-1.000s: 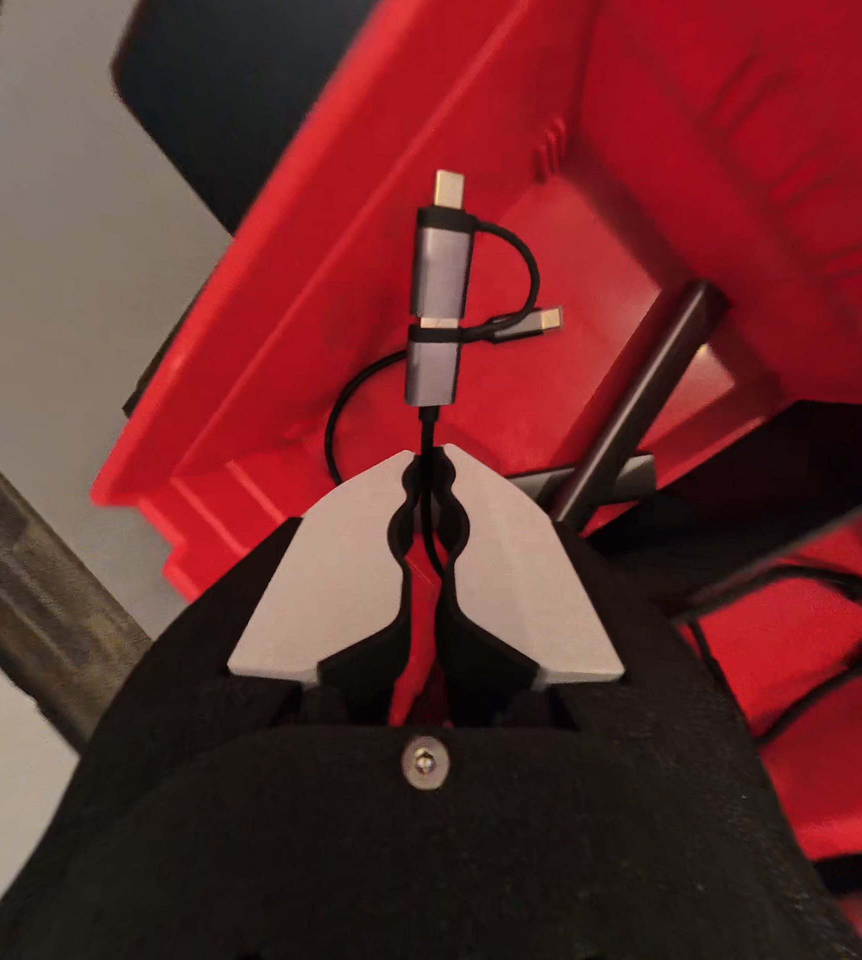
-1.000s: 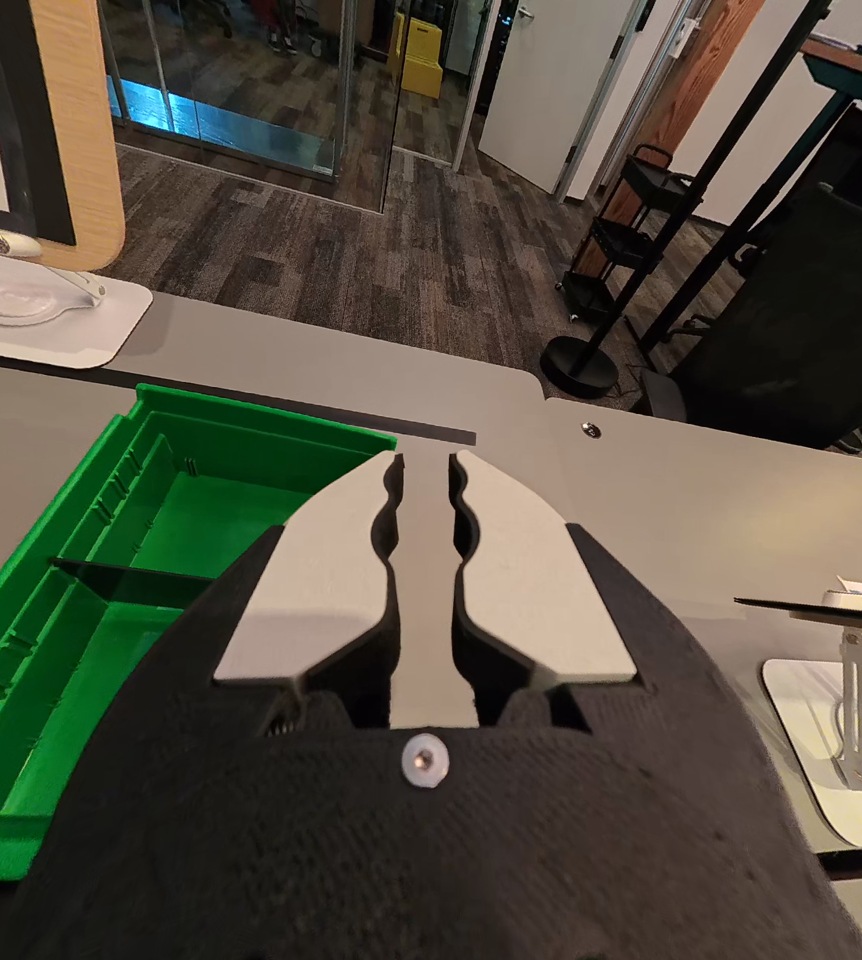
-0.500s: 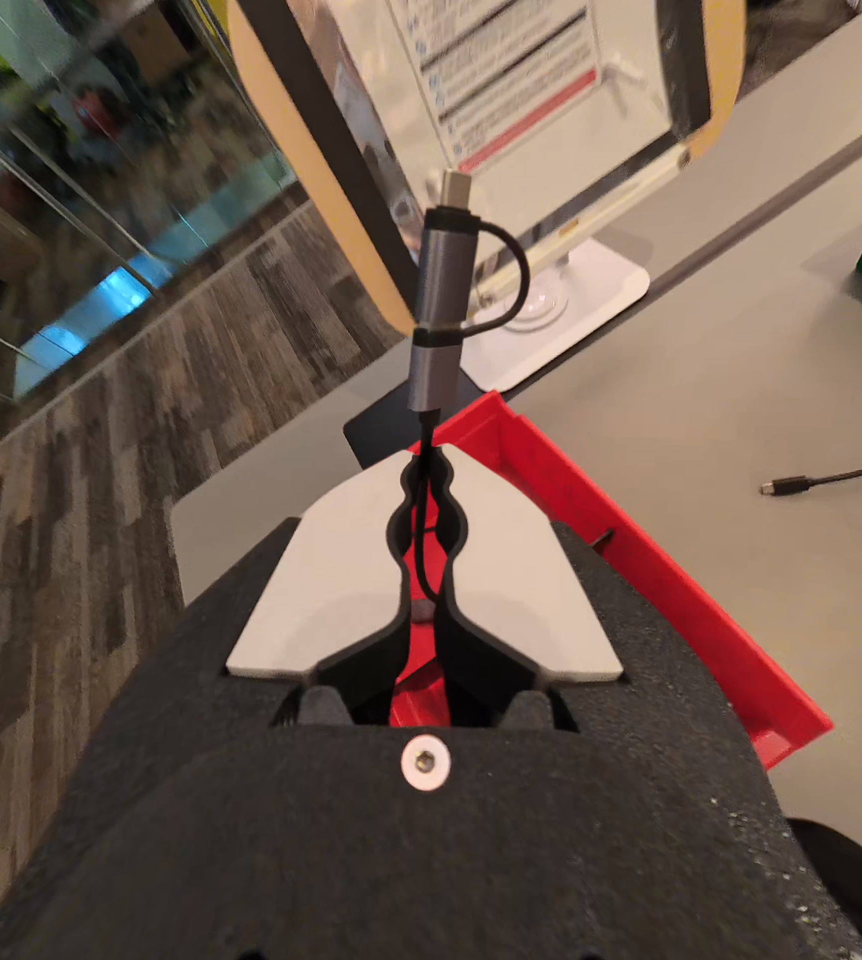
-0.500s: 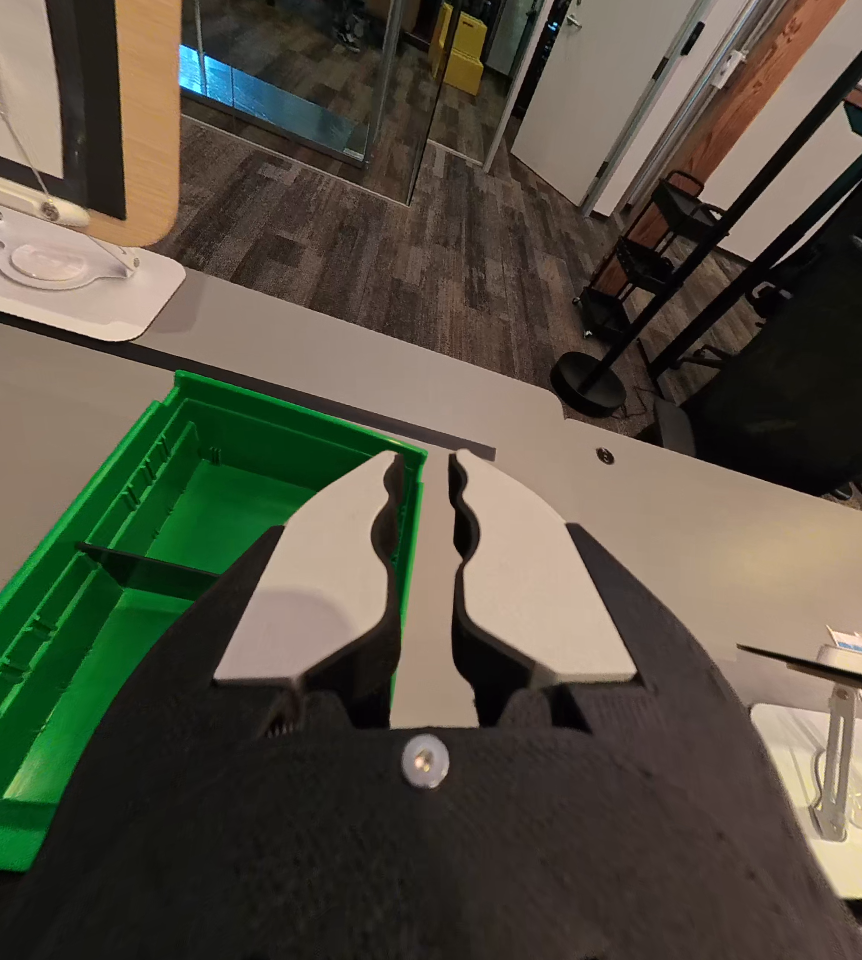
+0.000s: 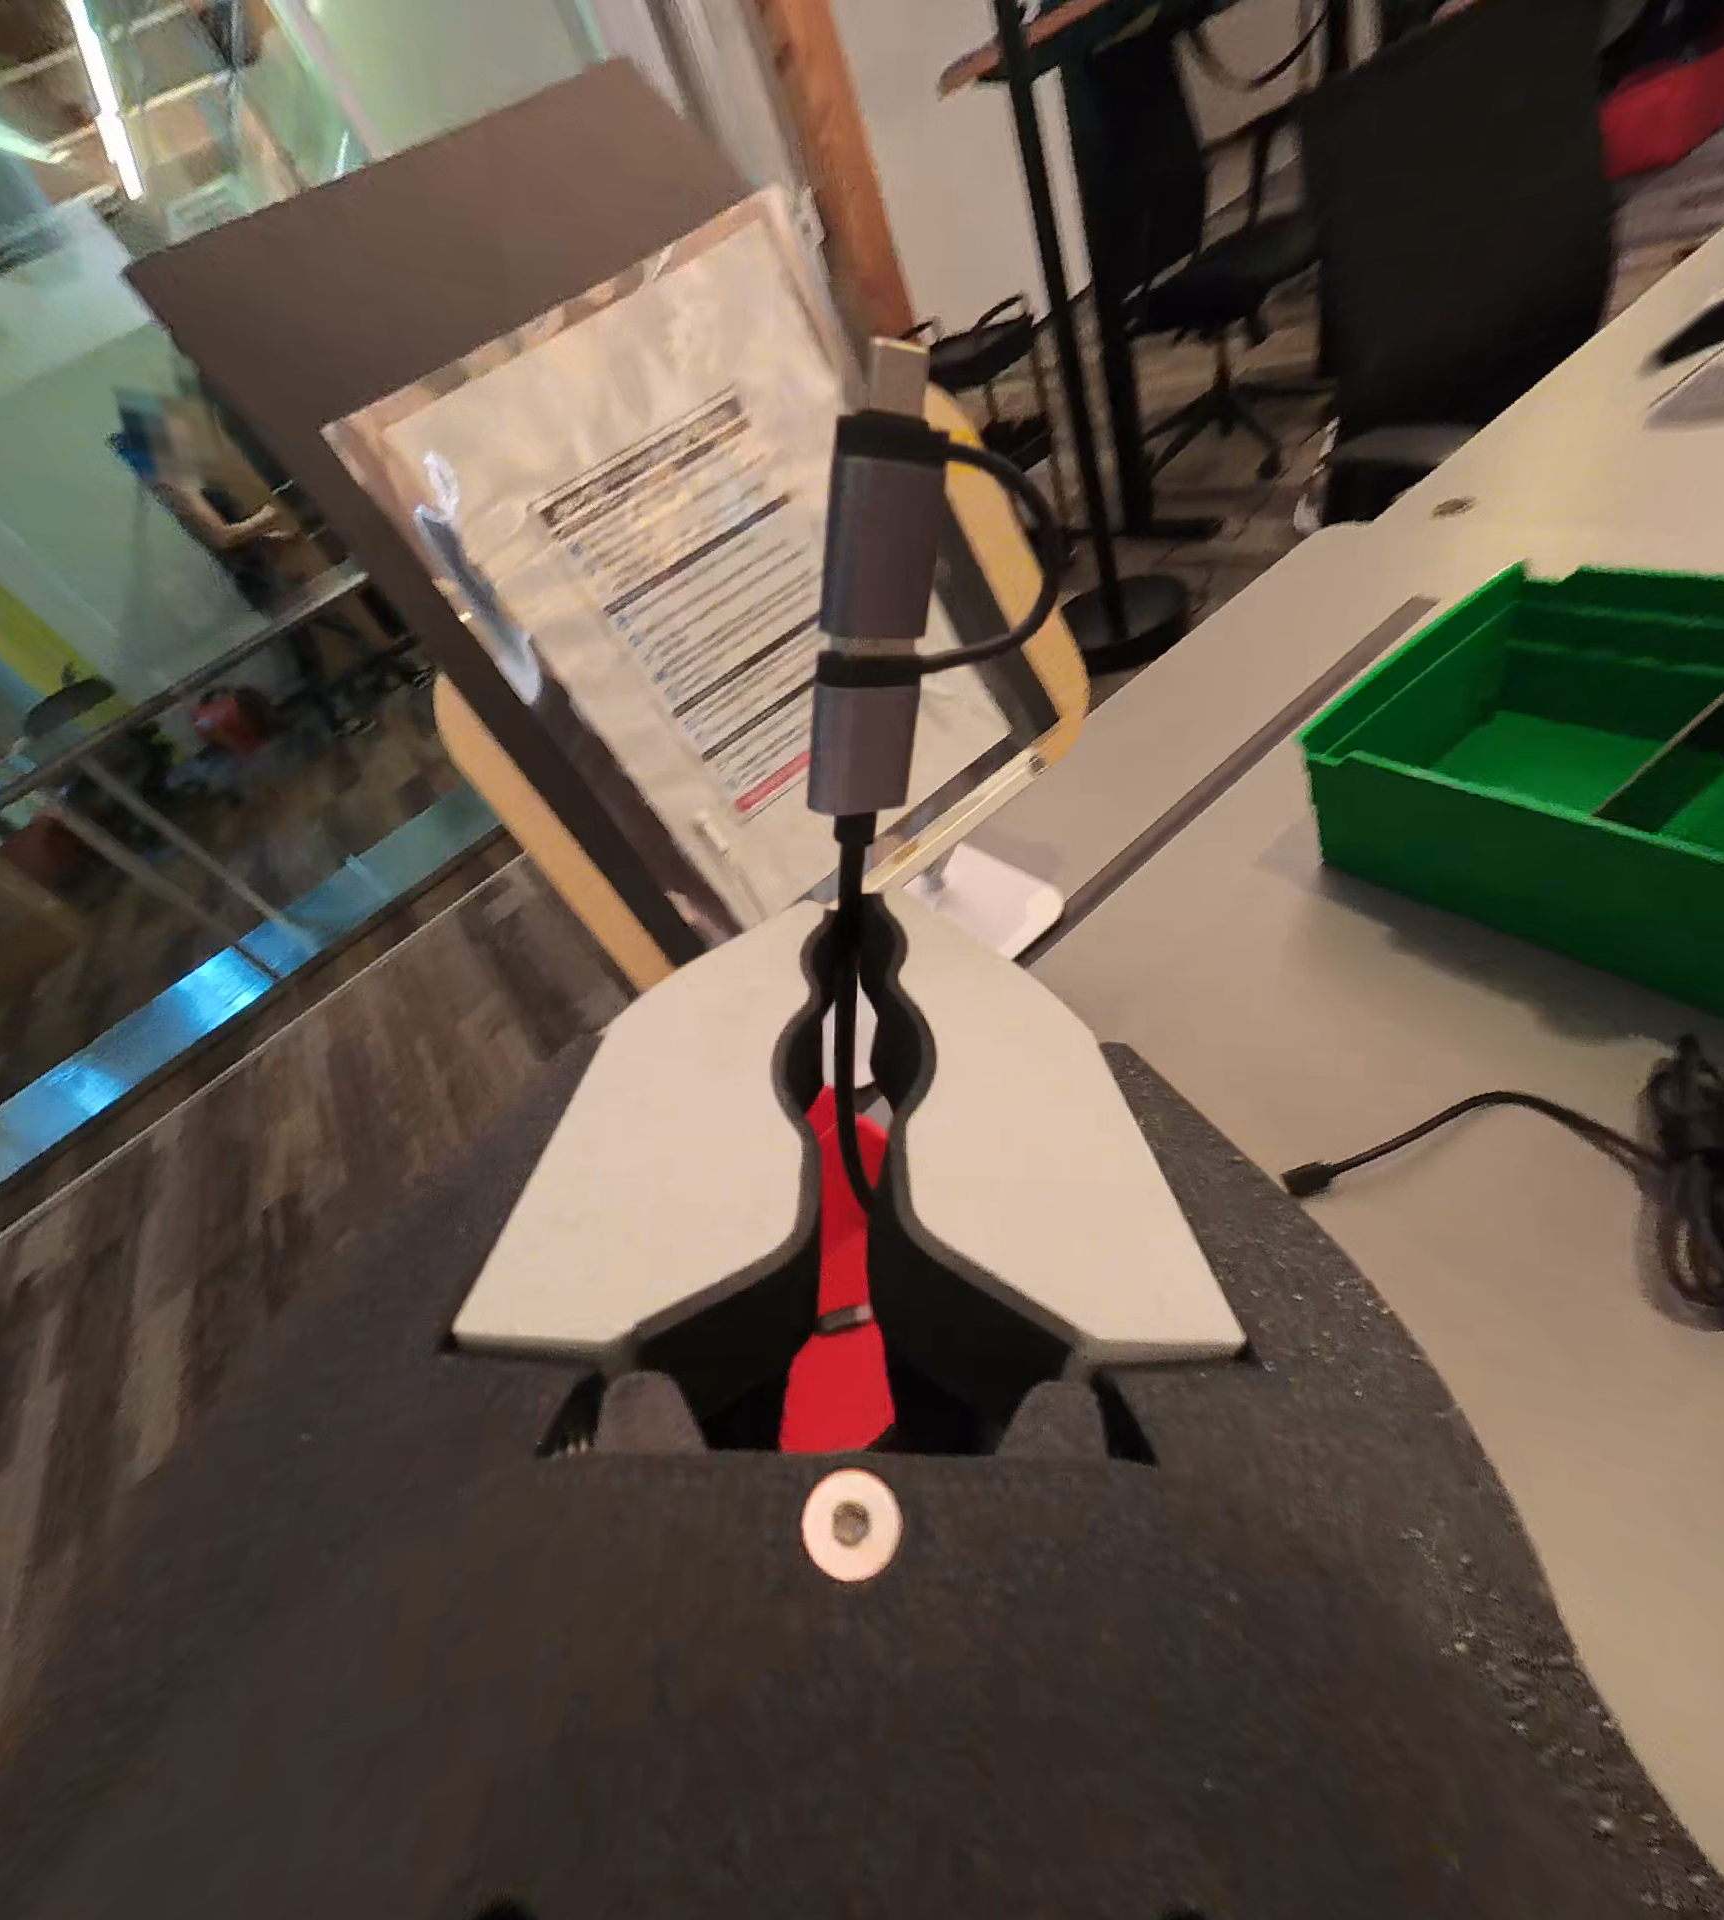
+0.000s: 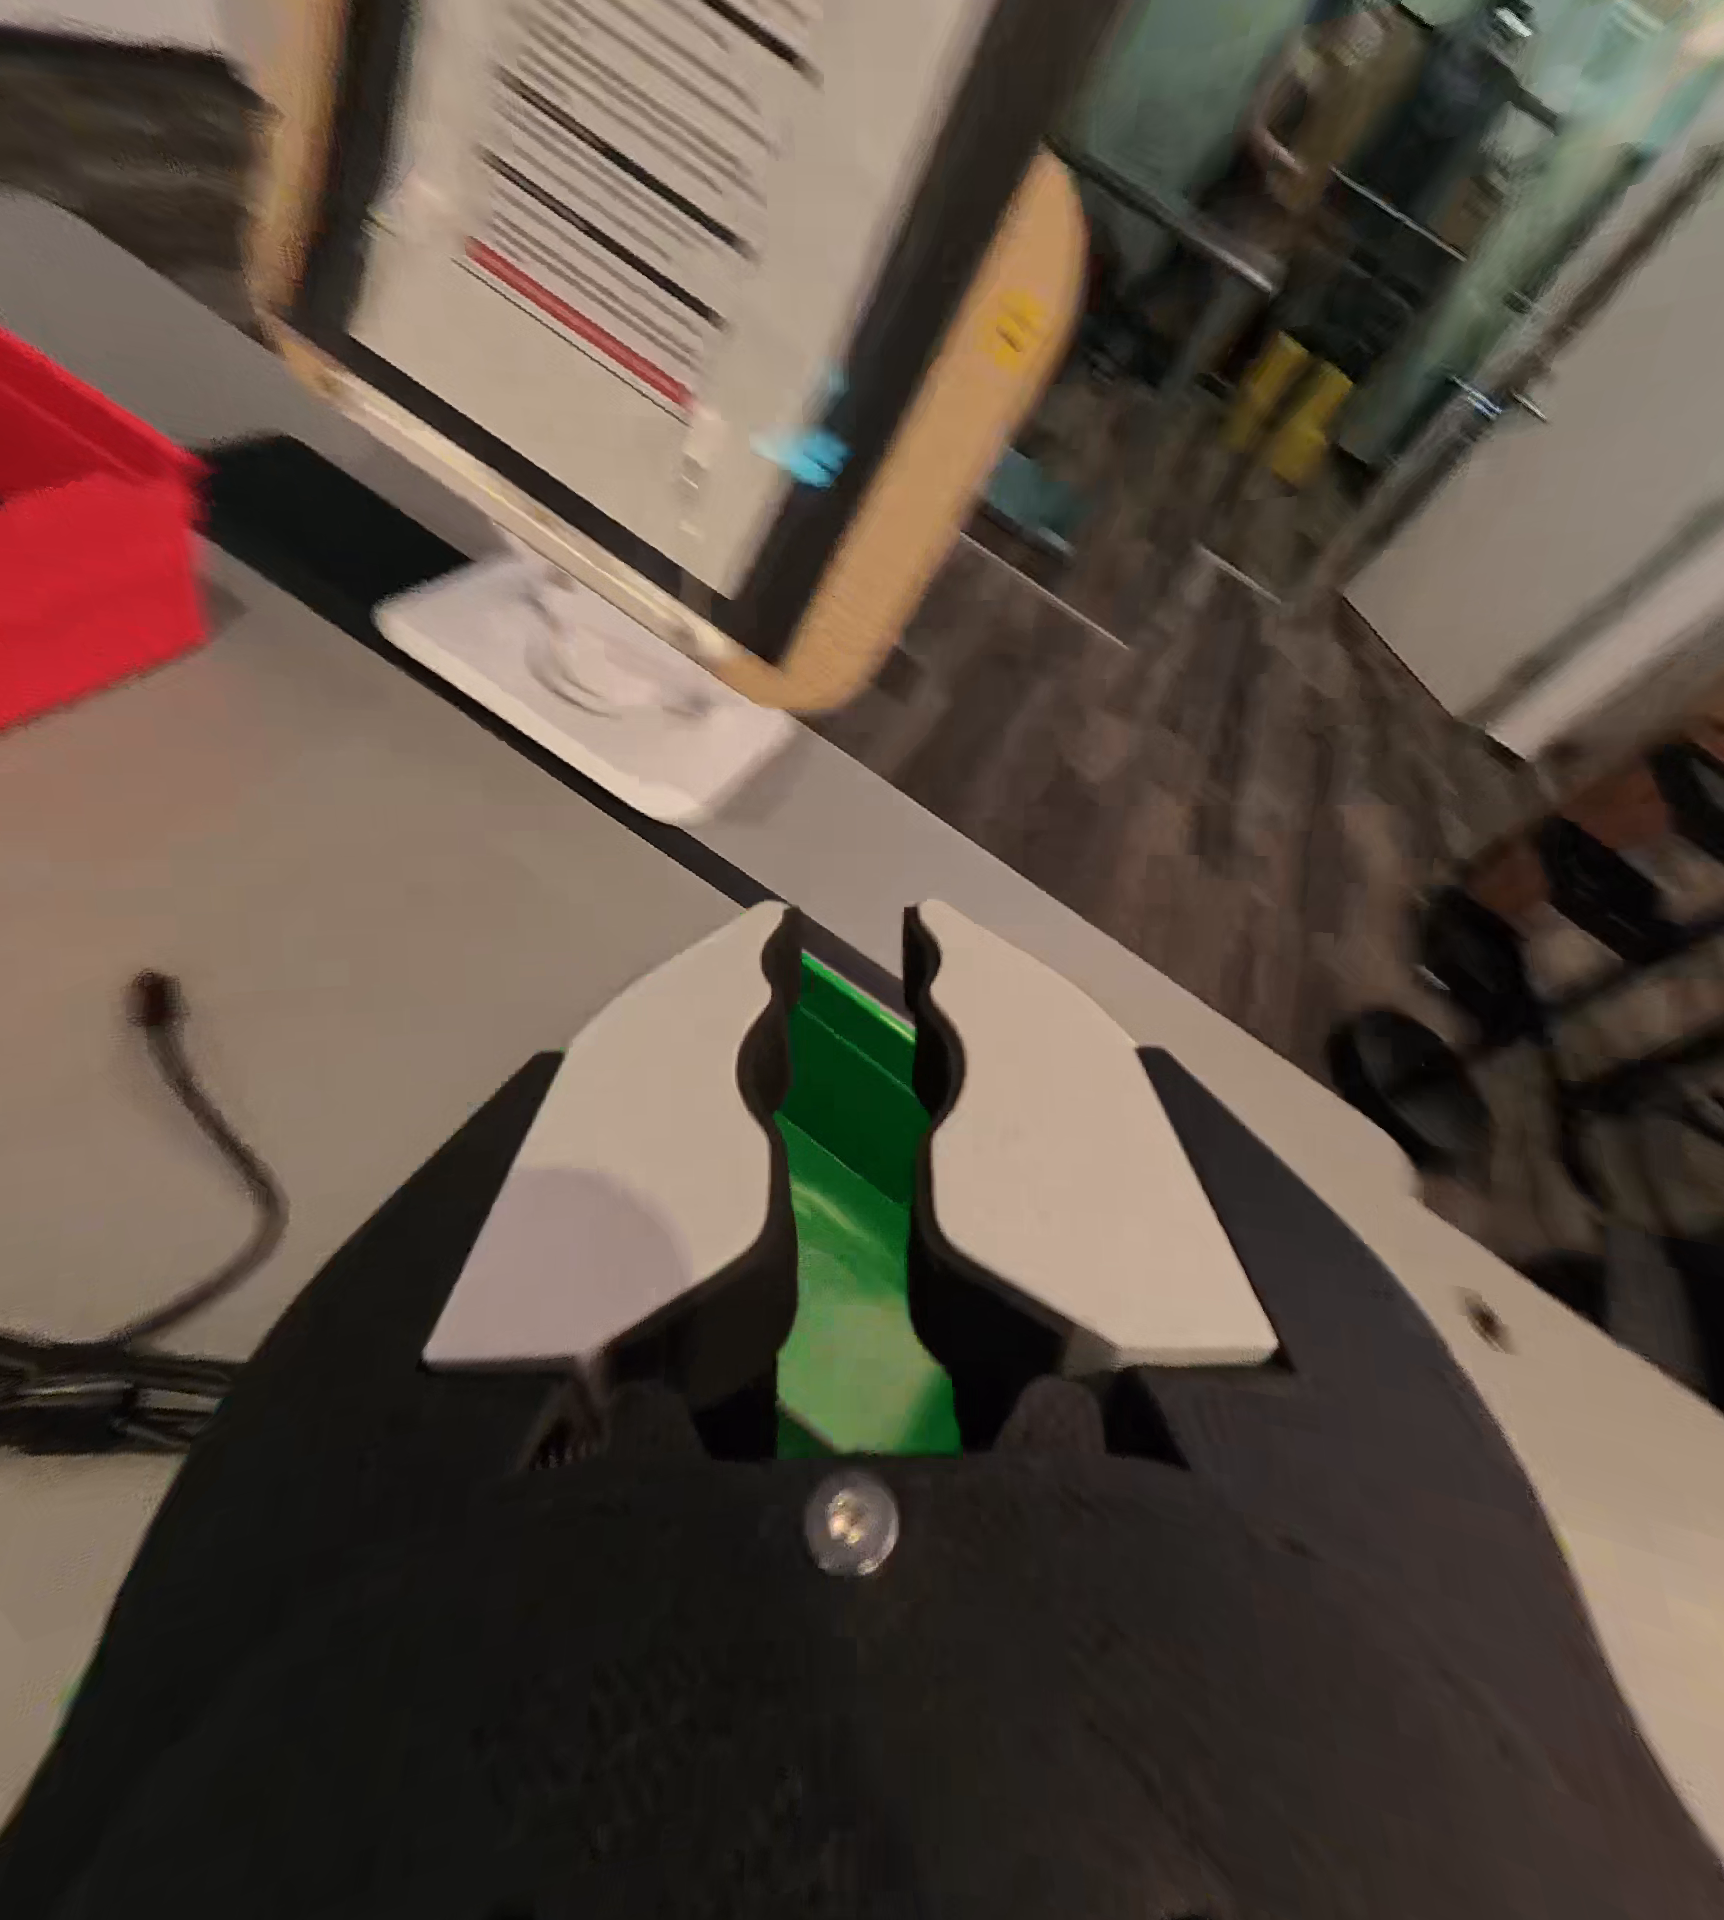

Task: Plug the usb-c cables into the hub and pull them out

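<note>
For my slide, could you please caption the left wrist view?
Left hand-held gripper pinches a cable with stacked grey connectors above the table.

The left gripper (image 5: 853, 920), seen from its own wrist camera, has its two pale grey fingers (image 5: 676, 1143) pressed together at the tips, clamped on the thin black cord of a cable (image 5: 863, 644) whose grey plug stands upright beyond the tips. Behind the tips the wavy inner edges of the fingers leave small gaps. The right gripper (image 6: 847, 914) holds nothing; its grey fingers (image 6: 1066, 1143) stand parallel with a clear gap between them. Both grippers show black textured bodies with a single screw behind the fingers.
</note>
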